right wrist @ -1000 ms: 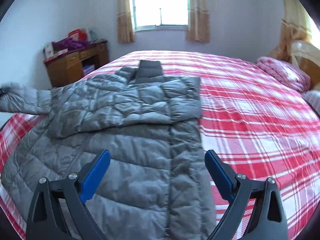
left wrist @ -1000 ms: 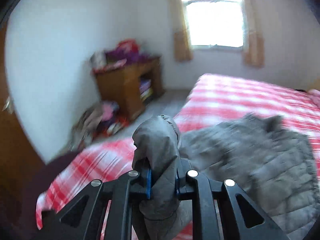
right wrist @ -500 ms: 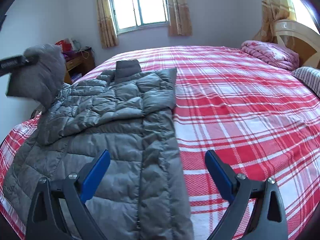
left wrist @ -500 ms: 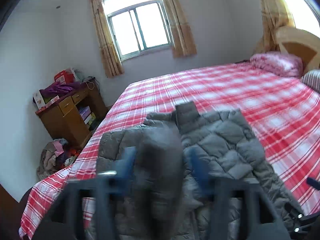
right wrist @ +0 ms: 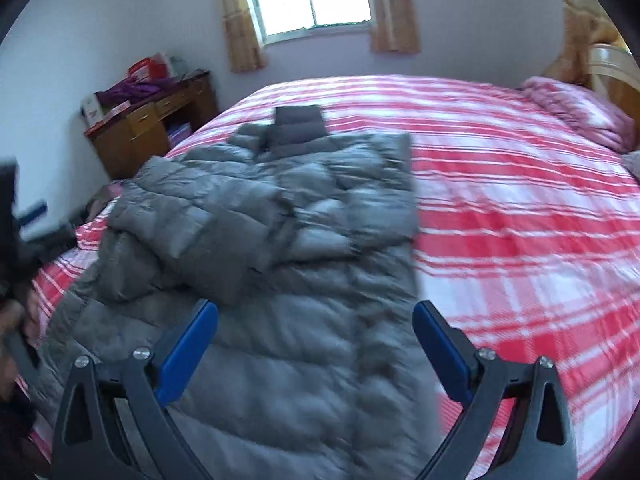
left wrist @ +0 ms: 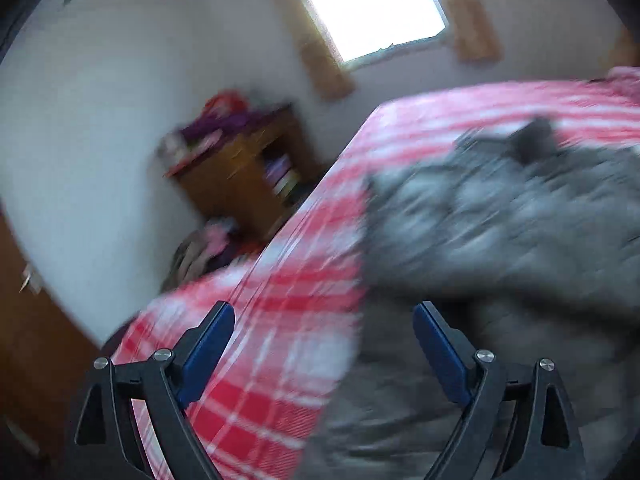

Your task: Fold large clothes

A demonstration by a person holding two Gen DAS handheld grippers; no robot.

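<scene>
A grey quilted puffer jacket (right wrist: 280,248) lies flat on the red-and-white plaid bed (right wrist: 520,220), collar toward the window. Its left sleeve (right wrist: 208,248) is folded across the chest, and the right side is folded in too. My right gripper (right wrist: 316,332) is open and empty, hovering over the jacket's lower part. My left gripper (left wrist: 324,336) is open and empty, above the jacket's left edge; the jacket (left wrist: 500,240) is blurred in this view. The left gripper's body shows at the far left edge of the right wrist view (right wrist: 16,216).
A wooden desk (right wrist: 148,128) with clothes and boxes on top stands by the wall left of the bed. A pile of clothes (left wrist: 204,248) lies on the floor beside it. A pink pillow (right wrist: 580,112) and headboard are at the far right.
My left gripper carried the sleeve over the jacket, let it go and opened, then swung back left. The sleeve now lies folded on the chest. The right gripper stayed open.
</scene>
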